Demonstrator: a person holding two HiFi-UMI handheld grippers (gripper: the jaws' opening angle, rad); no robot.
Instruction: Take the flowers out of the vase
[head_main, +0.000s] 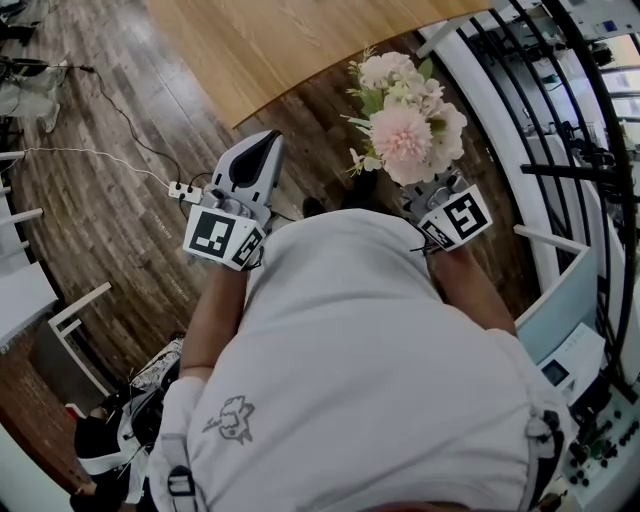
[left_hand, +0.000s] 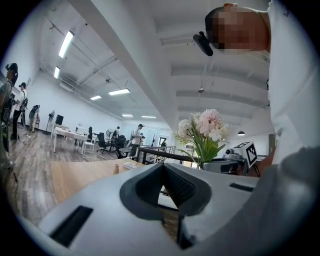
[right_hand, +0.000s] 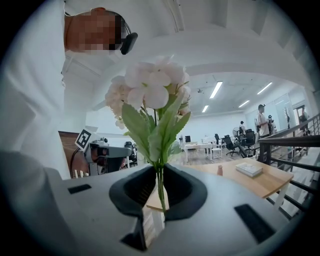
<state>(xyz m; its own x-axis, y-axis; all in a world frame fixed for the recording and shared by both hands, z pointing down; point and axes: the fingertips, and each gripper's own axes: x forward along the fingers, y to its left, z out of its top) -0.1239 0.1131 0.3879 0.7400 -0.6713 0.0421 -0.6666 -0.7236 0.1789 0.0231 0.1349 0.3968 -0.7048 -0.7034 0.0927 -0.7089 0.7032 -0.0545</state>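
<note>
A bunch of pale pink and white flowers (head_main: 405, 130) with green leaves stands upright in front of the person's chest. My right gripper (head_main: 425, 185) is shut on its thin green stems (right_hand: 160, 190), which pass between the dark pads, while the blooms (right_hand: 150, 90) rise above the jaws. The left gripper view shows the same bunch (left_hand: 205, 127) off to the right. My left gripper (head_main: 262, 140) points level beside it, its jaws closed with nothing between them (left_hand: 162, 167). A small pinkish vase (right_hand: 220, 170) stands far off on the wooden table, apart from both grippers.
The wooden table (head_main: 300, 40) lies ahead, with a book (right_hand: 249, 169) on it. A black and white railing (head_main: 560, 120) curves along the right. A power strip (head_main: 185, 190) and cable lie on the dark wood floor at left. Desks, chairs and people are in the background.
</note>
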